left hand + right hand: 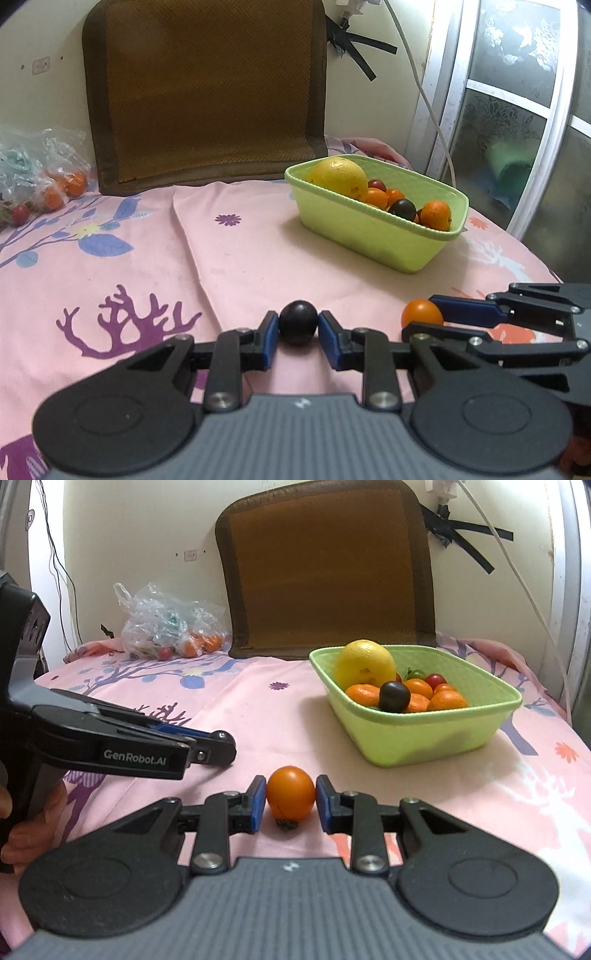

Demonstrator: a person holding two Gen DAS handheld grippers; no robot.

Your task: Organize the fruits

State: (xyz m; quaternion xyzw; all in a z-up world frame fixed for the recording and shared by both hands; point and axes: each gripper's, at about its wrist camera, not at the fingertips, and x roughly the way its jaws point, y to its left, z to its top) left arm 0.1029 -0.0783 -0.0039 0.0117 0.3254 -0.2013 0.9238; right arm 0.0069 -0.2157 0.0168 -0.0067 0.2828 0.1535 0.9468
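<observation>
My left gripper (298, 326) is shut on a dark purple plum (298, 322), low over the pink cloth. My right gripper (290, 799) is shut on a small orange fruit (290, 793); it also shows in the left wrist view (422, 313), just right of the left gripper. A light green basket (373, 236) stands ahead and to the right, holding a large yellow citrus (338, 175), several small oranges, a dark plum (394, 696) and red cherry tomatoes. The basket also shows in the right wrist view (424, 734).
A clear plastic bag (170, 627) with more small fruits lies at the back left against the wall. A brown woven mat (325, 565) leans on the wall behind the basket. A white cable (424, 92) hangs at the right by a window frame.
</observation>
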